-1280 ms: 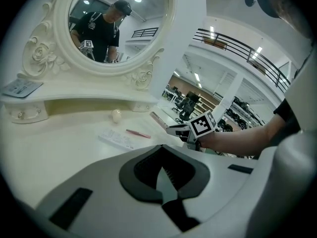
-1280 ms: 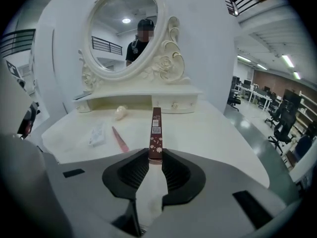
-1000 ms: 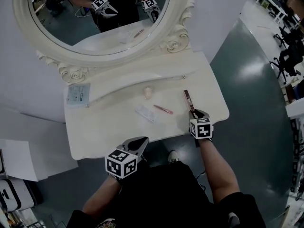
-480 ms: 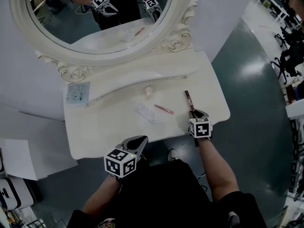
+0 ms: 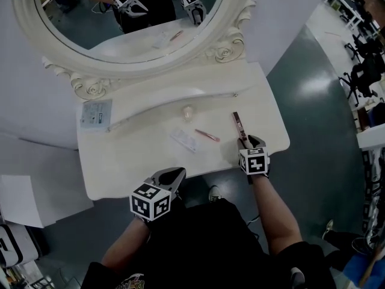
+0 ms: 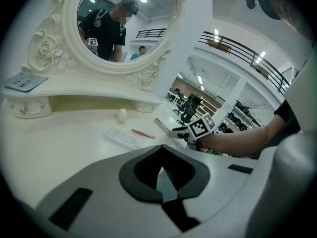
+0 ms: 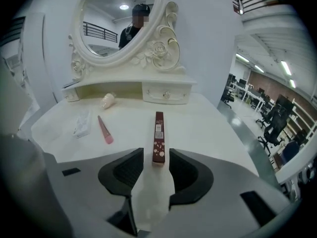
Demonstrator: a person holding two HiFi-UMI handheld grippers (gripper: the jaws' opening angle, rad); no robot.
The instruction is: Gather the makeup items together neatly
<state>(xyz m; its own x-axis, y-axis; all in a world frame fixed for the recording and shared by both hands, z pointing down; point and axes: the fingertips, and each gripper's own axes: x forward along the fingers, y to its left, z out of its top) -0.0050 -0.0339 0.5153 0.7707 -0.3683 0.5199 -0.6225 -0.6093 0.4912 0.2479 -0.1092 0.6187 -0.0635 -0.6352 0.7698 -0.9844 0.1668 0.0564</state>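
A long dark-brown cosmetics box [image 5: 239, 124] [image 7: 158, 133] lies on the white dressing table [image 5: 144, 167]. My right gripper [image 5: 249, 142] [image 7: 156, 158] is open. Its jaws have just been opening, and the box's near end lies between them with a gap on each side. Left of the box lie a pink tube [image 5: 206, 136] [image 7: 104, 129], a flat white packet [image 5: 184, 141] [image 7: 81, 124] and a pale egg-shaped sponge [image 5: 188, 112] [image 7: 108, 100]. My left gripper [image 5: 172, 174] [image 6: 161, 150] hangs off the table's front edge, shut and empty.
A big oval mirror [image 5: 120, 17] in a carved frame rises at the back. A pale blue packet [image 5: 96, 114] [image 6: 22, 81] lies on the raised shelf at the left. A drawer with a small knob [image 7: 166, 94] sits under the shelf. Grey floor [image 5: 325, 119] lies right of the table.
The right gripper's jaws have let go of the brown box's near end and stand apart around it. Both hands have stayed where they were.
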